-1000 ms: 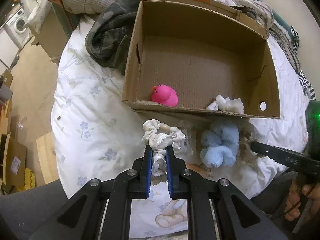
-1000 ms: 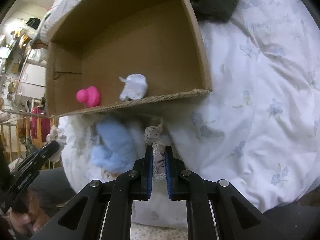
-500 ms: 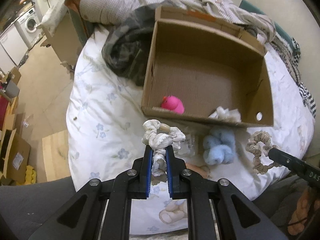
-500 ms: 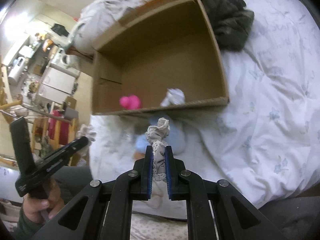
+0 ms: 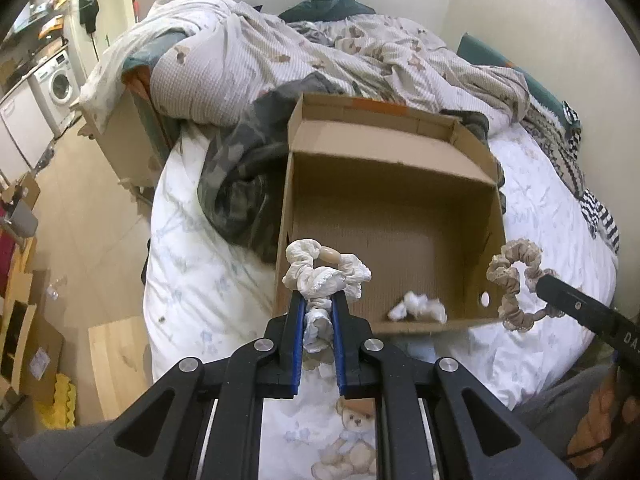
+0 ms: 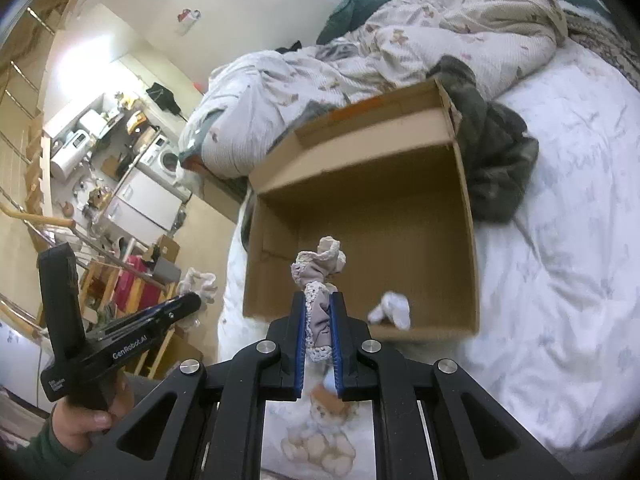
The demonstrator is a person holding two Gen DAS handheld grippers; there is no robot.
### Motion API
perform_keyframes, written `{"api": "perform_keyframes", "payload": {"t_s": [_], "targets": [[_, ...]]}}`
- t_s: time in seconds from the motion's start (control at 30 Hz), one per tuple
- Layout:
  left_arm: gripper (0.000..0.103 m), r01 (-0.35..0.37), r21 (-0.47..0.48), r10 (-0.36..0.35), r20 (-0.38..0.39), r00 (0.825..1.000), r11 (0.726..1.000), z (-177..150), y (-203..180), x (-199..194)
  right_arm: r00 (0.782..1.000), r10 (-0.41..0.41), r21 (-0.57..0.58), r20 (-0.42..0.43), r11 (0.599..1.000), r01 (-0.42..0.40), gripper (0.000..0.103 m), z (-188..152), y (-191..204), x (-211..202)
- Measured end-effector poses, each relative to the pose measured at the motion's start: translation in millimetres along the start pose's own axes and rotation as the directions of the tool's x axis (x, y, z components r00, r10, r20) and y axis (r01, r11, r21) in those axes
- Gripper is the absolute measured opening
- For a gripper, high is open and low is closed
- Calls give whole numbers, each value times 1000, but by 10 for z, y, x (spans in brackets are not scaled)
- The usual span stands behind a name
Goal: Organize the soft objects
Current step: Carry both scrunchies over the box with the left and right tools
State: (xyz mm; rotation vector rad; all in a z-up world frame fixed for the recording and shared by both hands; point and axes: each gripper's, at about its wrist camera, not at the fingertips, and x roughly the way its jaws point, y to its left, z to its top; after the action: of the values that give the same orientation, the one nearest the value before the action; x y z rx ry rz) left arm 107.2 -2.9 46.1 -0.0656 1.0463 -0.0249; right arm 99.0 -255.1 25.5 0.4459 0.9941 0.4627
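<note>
Above the bed's (image 5: 192,280) near edge, before the cardboard box (image 5: 476,168), the left gripper (image 5: 318,332) pinches a white scrunchie (image 5: 326,274) and the right gripper (image 6: 318,330) a beige lace-trimmed scrunchie (image 6: 320,276), both probably light, limp, best gripped across bunched fabric.

The box (image 5: 390,216) is matt brown corrugated cardboard, the white scrunchie (image 5: 326,276) and beige lace-edged scrunchie (image 6: 320,280) are gathered, crinkled cloth, the bed sheet (image 6: 560,260) is soft floral-printed cotton, and both grippers' jaws are matt black plastic with blue pads (image 5: 297,340).
</note>
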Motion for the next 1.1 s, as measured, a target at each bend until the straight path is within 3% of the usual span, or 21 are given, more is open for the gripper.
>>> {"api": "perform_keyframes", "payload": {"t_s": [0.27,0.5,0.63,0.77,1.1], "targets": [[12,-20,39,19,14,1000,999,316,-84,188,999,-20,-12,34,1000,20,13,316,-114,147],[12,-8,87,6,16,1000,996,385,-236,548,998,-36,49,55,998,33,13,327,-414,350],[12,12,88,-15,33,999,996,283,-243,780,997,-77,47,22,996,76,13,303,-448,462],[12,45,41,-43,-39,998,998,236,-213,981,994,-101,48,-36,994,103,13,264,-482,643],[12,30,28,-28,-100,995,999,181,-210,1207,983,-133,-5,-130,991,133,13,212,-406,982]]}}
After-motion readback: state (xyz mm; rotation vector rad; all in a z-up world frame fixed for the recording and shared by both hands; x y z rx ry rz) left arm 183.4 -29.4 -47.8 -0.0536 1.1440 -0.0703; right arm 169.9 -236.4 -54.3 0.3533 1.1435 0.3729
